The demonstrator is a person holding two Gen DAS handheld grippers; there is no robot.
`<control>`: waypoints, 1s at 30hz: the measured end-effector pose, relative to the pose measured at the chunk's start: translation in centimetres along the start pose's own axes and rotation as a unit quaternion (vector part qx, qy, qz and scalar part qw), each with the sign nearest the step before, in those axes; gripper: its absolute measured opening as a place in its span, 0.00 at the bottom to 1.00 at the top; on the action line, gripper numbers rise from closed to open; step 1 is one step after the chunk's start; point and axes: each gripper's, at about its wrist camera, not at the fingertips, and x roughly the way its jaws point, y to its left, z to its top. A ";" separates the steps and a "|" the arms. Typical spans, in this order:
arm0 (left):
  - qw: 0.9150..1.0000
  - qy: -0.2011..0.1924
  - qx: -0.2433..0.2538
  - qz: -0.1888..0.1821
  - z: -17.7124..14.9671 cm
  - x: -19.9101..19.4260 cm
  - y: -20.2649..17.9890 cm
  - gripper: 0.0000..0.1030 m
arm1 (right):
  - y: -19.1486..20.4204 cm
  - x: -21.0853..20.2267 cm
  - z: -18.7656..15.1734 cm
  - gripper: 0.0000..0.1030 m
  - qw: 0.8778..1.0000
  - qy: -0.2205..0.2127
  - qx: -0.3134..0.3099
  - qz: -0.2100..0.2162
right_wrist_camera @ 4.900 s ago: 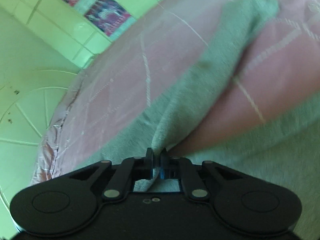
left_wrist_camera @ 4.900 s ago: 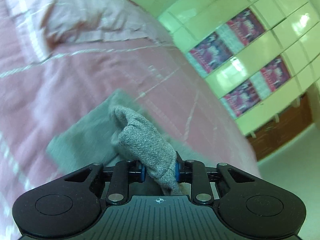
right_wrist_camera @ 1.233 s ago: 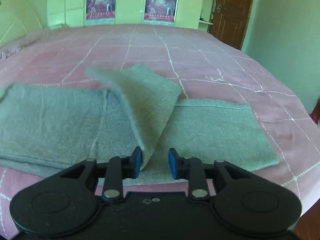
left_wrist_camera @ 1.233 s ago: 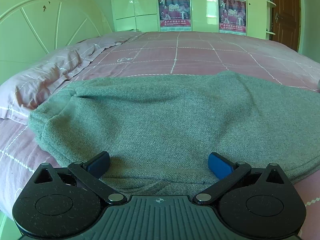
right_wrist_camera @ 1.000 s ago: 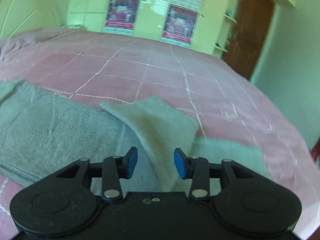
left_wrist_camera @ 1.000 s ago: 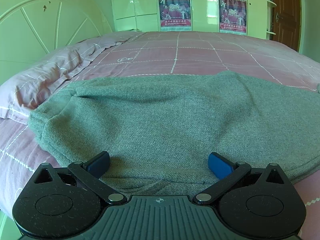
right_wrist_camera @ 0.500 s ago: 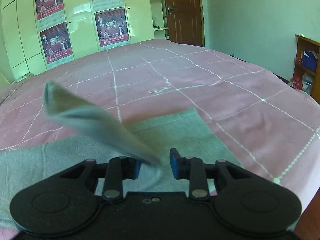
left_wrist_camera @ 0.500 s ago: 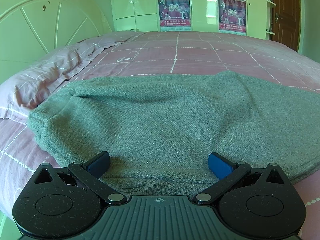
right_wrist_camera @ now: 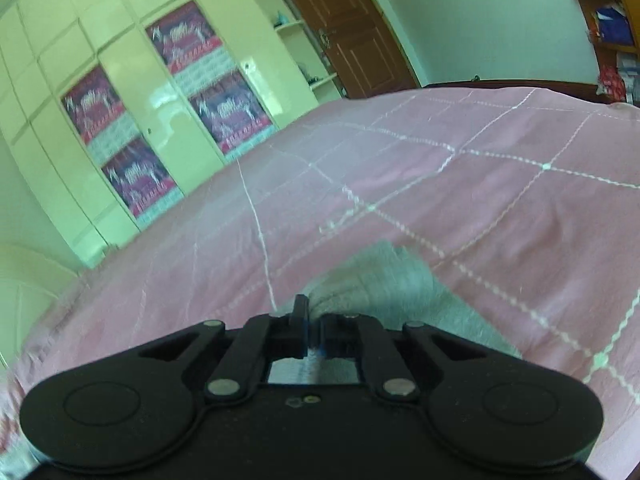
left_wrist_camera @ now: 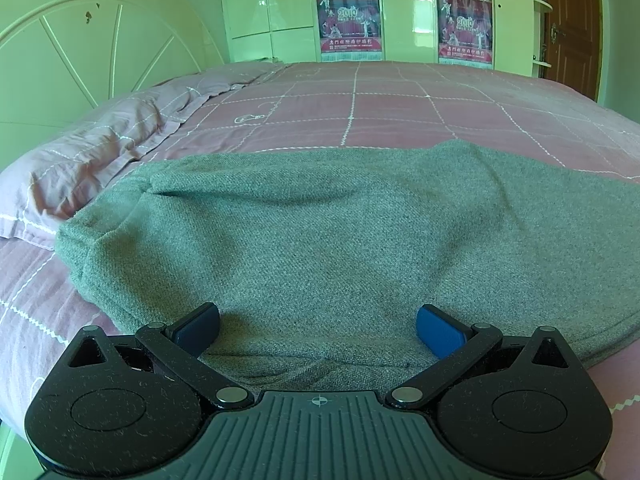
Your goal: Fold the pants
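One fold looks in, more to come: the grey pants (left_wrist_camera: 340, 232) lie doubled lengthwise across the pink bed (left_wrist_camera: 400, 108). The left gripper (left_wrist_camera: 318, 326) waits over them, fingers spread wide. The right gripper (right_wrist_camera: 314, 330) is clamped on the leg end (right_wrist_camera: 384, 284), lifting it for a crosswise fold.

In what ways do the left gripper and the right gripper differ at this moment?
The left gripper is open, its fingers spread wide over the grey pants; the right gripper is shut on a fold of them. The left view sits level, while the right view is tilted and blurred. Both are over the pink bed.
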 end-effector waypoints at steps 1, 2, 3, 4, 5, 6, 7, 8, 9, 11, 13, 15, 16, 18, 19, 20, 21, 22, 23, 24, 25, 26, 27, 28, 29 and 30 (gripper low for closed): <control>1.000 0.000 0.000 -0.001 0.0 0.0 0.0 1.00 | -0.7 -0.5 0.0 0.00 1.000 0.003 0.010 -0.002; 1.000 0.001 -0.001 -0.001 0.0 0.0 0.1 1.00 | -1.4 -0.7 0.0 0.00 1.000 0.009 0.019 -0.002; 1.000 0.001 -0.001 -0.002 0.1 0.0 0.1 1.00 | -2.1 -0.8 -0.3 0.00 0.999 0.019 0.030 -0.003; 1.000 0.001 -0.001 -0.003 0.1 0.0 0.2 1.00 | -3.0 -0.5 -0.9 0.00 0.998 0.037 0.046 -0.007; 1.000 0.002 -0.001 -0.005 0.1 0.0 0.2 1.00 | -4.2 0.2 -1.9 0.00 0.995 0.069 0.067 -0.019; 1.000 0.001 -0.001 -0.007 0.1 0.1 0.3 1.00 | -5.3 0.5 -2.7 0.01 0.992 0.084 0.084 -0.036; 1.000 0.001 -0.001 -0.007 0.1 0.1 0.3 1.00 | -6.4 0.4 -3.2 0.00 0.991 0.081 0.107 -0.028; 1.000 0.001 0.000 -0.007 0.1 0.1 0.3 1.00 | -7.3 -0.1 -3.7 0.03 0.988 0.067 0.135 -0.011; 1.000 0.001 0.001 -0.006 0.1 0.1 0.2 1.00 | -7.8 -0.5 -3.7 0.06 0.987 0.054 0.150 -0.010; 1.000 0.001 0.001 -0.006 0.0 0.1 0.3 1.00 | -8.0 -1.1 -3.5 0.10 0.987 0.034 0.157 -0.014; 1.000 0.001 0.001 -0.005 0.0 0.1 0.3 1.00 | -7.7 -1.4 -3.1 0.02 0.989 0.013 0.145 -0.024; 1.000 0.000 0.001 -0.005 0.0 0.2 0.3 1.00 | -7.1 -1.8 -2.7 0.01 0.992 -0.006 0.127 -0.009; 1.000 0.000 0.001 -0.005 0.0 0.2 0.3 1.00 | -6.6 -2.0 -2.4 0.01 0.993 -0.015 0.117 0.000; 1.000 0.000 0.001 -0.005 0.0 0.1 0.3 1.00 | -6.4 -1.8 -1.8 0.01 0.994 -0.019 0.104 -0.002; 1.000 0.000 0.001 -0.005 0.0 0.2 0.3 1.00 | -6.7 -1.3 -1.8 0.01 0.994 -0.007 0.111 -0.017; 1.000 0.000 0.001 -0.005 0.0 0.1 0.3 1.00 | -7.5 -0.8 -2.0 0.01 0.991 0.008 0.127 -0.030; 1.000 0.000 0.000 -0.005 0.0 0.1 0.3 1.00 | -8.2 -0.4 -2.3 0.02 0.988 0.025 0.144 -0.039; 1.000 0.000 0.000 -0.006 0.0 0.1 0.3 1.00 | -8.9 -0.4 -2.8 0.05 0.985 0.032 0.167 -0.038; 1.000 0.000 0.001 -0.006 0.0 0.1 0.3 1.00 | -9.3 -1.2 -3.1 0.07 0.983 0.013 0.180 -0.030; 1.000 0.000 0.001 -0.005 0.0 0.1 0.3 1.00 | -9.4 -2.1 -3.2 0.18 0.982 -0.010 0.184 -0.030; 1.000 0.000 0.001 -0.005 0.0 0.1 0.3 1.00 | -9.7 -3.0 -3.1 0.24 0.981 -0.030 0.188 -0.039; 1.000 0.000 0.001 -0.005 0.0 0.1 0.3 1.00 | -10.3 -3.4 -3.1 0.27 0.978 -0.036 0.202 -0.040; 1.000 -0.001 0.001 -0.005 0.0 0.1 0.2 1.00 | -10.9 -3.5 -3.1 0.28 0.974 -0.035 0.221 -0.032; 1.000 -0.001 0.001 -0.005 0.0 0.2 0.3 1.00 | -11.4 -3.5 -3.2 0.34 0.971 -0.030 0.236 -0.027; 1.000 -0.001 0.001 -0.005 0.0 0.2 0.3 1.00 | -11.7 -3.2 -3.4 0.39 0.968 -0.025 0.248 -0.023; 1.000 -0.001 0.001 -0.005 0.0 0.2 0.3 1.00 | -11.9 -3.0 -3.6 0.40 0.967 -0.019 0.254 -0.021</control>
